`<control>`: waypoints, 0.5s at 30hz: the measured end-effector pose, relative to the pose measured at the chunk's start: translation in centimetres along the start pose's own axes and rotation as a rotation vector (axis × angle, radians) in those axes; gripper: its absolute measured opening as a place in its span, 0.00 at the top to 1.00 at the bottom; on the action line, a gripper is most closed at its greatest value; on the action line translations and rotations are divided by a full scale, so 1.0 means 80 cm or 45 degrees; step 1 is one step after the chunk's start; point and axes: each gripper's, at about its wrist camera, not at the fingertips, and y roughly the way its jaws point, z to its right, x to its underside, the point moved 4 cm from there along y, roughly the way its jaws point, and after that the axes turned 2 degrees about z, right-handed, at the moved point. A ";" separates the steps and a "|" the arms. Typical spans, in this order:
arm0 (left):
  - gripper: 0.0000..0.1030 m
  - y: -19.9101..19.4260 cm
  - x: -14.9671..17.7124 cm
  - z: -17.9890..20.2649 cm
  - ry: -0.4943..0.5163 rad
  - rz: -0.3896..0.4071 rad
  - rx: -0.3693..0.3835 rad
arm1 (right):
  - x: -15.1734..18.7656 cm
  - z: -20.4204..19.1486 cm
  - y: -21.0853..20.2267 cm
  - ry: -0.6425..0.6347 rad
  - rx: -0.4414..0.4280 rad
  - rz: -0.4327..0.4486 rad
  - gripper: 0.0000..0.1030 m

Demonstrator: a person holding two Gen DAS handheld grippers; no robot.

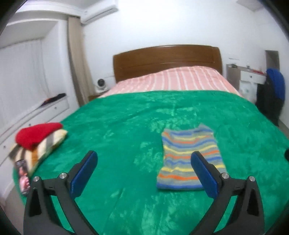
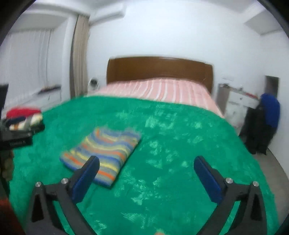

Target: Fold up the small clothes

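Grippers: left (image 1: 144,171), right (image 2: 146,176) wide, empty | shirt (image 1: 189,159) folded mid-bed | next: move it to pile (image 1: 38,141) at left edge

Home bedroom. Large bed (image 1: 162,115) fills the middle, wooden headboard (image 1: 167,60) against a white wall. Green plush blanket (image 1: 126,126) over the near half, pink striped cover (image 1: 173,79) toward the headboard. Air conditioner (image 1: 100,13) mounted high on the wall; beige curtain (image 1: 77,59) hangs beside a window alcove. Small white fan (image 1: 101,85) on a stand by the bed. White desk (image 1: 252,75) in the far right corner, with dark and blue clothes (image 1: 274,90) draped in front. Folded clothes (image 1: 38,141) piled at the blanket's left edge.
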 end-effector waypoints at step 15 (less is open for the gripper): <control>0.00 -0.063 0.042 0.032 0.017 -0.312 0.130 | 0.029 -0.041 -0.035 0.037 -0.070 -0.401 0.00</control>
